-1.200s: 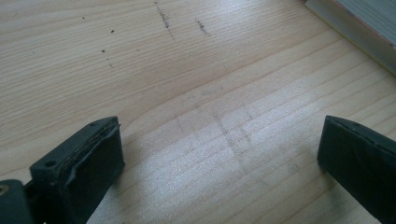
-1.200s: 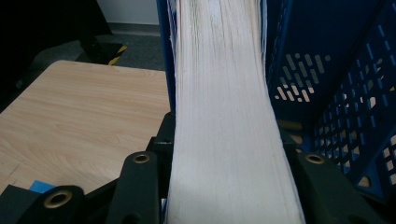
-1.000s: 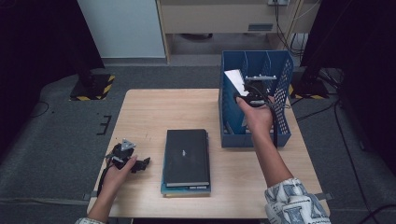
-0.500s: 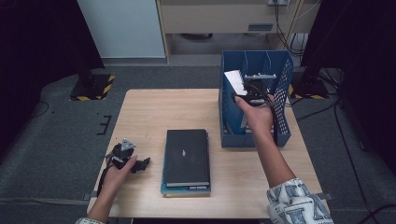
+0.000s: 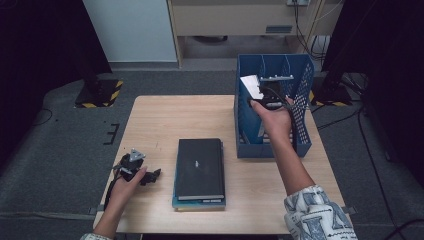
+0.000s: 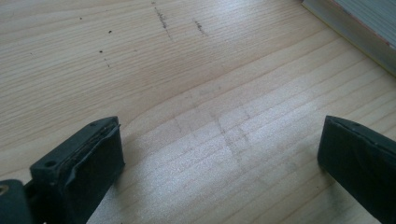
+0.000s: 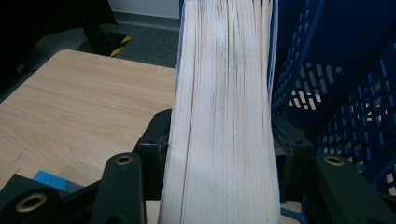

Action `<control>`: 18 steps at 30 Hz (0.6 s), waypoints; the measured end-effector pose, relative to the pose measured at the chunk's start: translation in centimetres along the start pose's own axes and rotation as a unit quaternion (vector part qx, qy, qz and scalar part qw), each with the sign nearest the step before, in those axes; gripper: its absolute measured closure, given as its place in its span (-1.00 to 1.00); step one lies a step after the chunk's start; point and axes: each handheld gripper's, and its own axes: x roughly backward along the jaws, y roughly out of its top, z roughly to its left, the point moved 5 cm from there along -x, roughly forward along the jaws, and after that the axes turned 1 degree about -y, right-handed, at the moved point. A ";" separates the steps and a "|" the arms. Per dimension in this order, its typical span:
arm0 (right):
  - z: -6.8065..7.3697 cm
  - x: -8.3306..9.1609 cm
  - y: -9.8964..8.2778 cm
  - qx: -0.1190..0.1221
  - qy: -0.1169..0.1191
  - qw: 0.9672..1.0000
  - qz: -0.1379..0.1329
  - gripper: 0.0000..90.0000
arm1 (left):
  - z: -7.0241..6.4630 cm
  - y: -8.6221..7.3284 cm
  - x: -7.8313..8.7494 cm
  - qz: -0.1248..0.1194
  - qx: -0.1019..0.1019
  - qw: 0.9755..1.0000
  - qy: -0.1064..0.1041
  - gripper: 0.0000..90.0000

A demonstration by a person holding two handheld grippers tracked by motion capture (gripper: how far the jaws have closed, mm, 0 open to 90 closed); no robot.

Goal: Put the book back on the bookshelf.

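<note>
I have a thick white-paged book [image 7: 224,121] between the fingers of my right gripper [image 5: 270,96], held on edge over the blue file rack [image 5: 300,125] at the far right of the counter [image 5: 160,125]. In the right gripper view the page block runs straight up between the two black fingers [image 7: 156,140], which sit against its covers on either side; the jaws have just been opening a little around it, and I cannot tell from here whether the pads still press or merely flank it. In the high view the book's white corner shows just above the rack's left compartments, tilted toward the divider.

My left gripper [image 5: 134,167] rests near the front left of the counter, jaws spread wide with only bare wood between them, as the left gripper view shows. Just to its right lies a stack of books [image 5: 200,170], a black-covered one on top of a teal one, flat and well apart from the rack.

I judge this book to be fairly heavy for its size and stiff across the closed block, but the pages can fan or slide if I squeeze only near the fore-edge. The covers look smooth, so a grip across the thickness, low and close to the spine, should hold best. The rack's perforated plastic walls look light; a heavy drop could shove or tip it, so I would lower the book gently into its slot.
</note>
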 end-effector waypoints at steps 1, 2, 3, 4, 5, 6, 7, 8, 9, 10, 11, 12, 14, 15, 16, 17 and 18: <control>0.0 0.0 0.0 -0.001 -0.001 1.000 0.002 0.11 | 0.0 0.0 0.0 0.000 0.000 1.000 0.000 -1.00; 0.0 0.0 0.0 0.000 0.000 1.000 0.002 0.12 | 0.0 0.0 0.0 0.000 0.000 1.000 0.000 -1.00; 0.1 0.0 0.0 0.001 -0.001 1.000 0.002 0.14 | 0.0 0.0 0.0 0.000 0.000 1.000 0.000 -1.00; 0.1 0.0 0.0 0.005 -0.003 1.000 0.002 0.19 | 0.0 0.0 0.0 0.000 0.000 1.000 0.000 -1.00; 0.1 0.0 0.0 0.008 -0.005 1.000 0.004 0.22 | 0.0 0.0 0.0 0.000 0.000 1.000 0.000 -1.00; 0.1 0.0 -0.1 0.010 -0.006 1.000 0.004 0.25 | 0.0 0.0 0.0 0.000 0.000 1.000 0.000 -1.00; 0.1 0.0 -0.1 0.010 -0.006 1.000 0.004 0.25 | 0.0 0.0 0.0 0.000 0.000 1.000 0.000 -1.00; 0.1 0.0 -0.1 0.010 -0.005 1.000 0.004 0.27 | 0.0 0.0 0.0 0.000 0.000 1.000 0.000 -1.00; 0.1 0.1 0.0 0.008 -0.007 1.000 0.004 0.31 | 0.0 0.0 0.0 0.000 0.000 1.000 0.000 -1.00; 0.1 0.1 0.0 0.008 -0.007 1.000 0.004 0.31 | 0.0 0.0 0.0 0.000 0.000 1.000 0.000 -1.00; 0.1 0.1 0.0 0.005 -0.009 1.000 0.003 0.32 | 0.0 0.0 0.0 0.000 0.000 1.000 0.000 -1.00; 0.1 0.1 0.0 0.003 -0.010 1.000 0.002 0.33 | 0.0 0.0 0.0 0.000 0.000 1.000 0.000 -1.00; 0.1 0.1 0.0 0.004 -0.015 1.000 -0.002 0.34 | 0.0 0.0 0.0 0.000 0.000 1.000 0.000 -1.00; 0.0 0.1 0.0 0.002 -0.019 1.000 -0.007 0.34 | 0.0 0.0 0.0 0.000 0.000 1.000 0.000 -1.00; 0.0 0.1 -0.1 -0.001 -0.022 1.000 -0.009 0.34 | 0.0 0.0 0.0 0.000 0.000 1.000 0.000 -1.00; 0.0 0.1 -0.1 -0.001 -0.022 1.000 -0.009 0.34 | 0.0 0.0 0.0 0.000 0.000 1.000 0.000 -1.00; 0.0 0.1 -0.1 -0.003 -0.024 1.000 -0.011 0.34 | 0.0 0.0 0.0 0.000 0.000 1.000 0.000 -1.00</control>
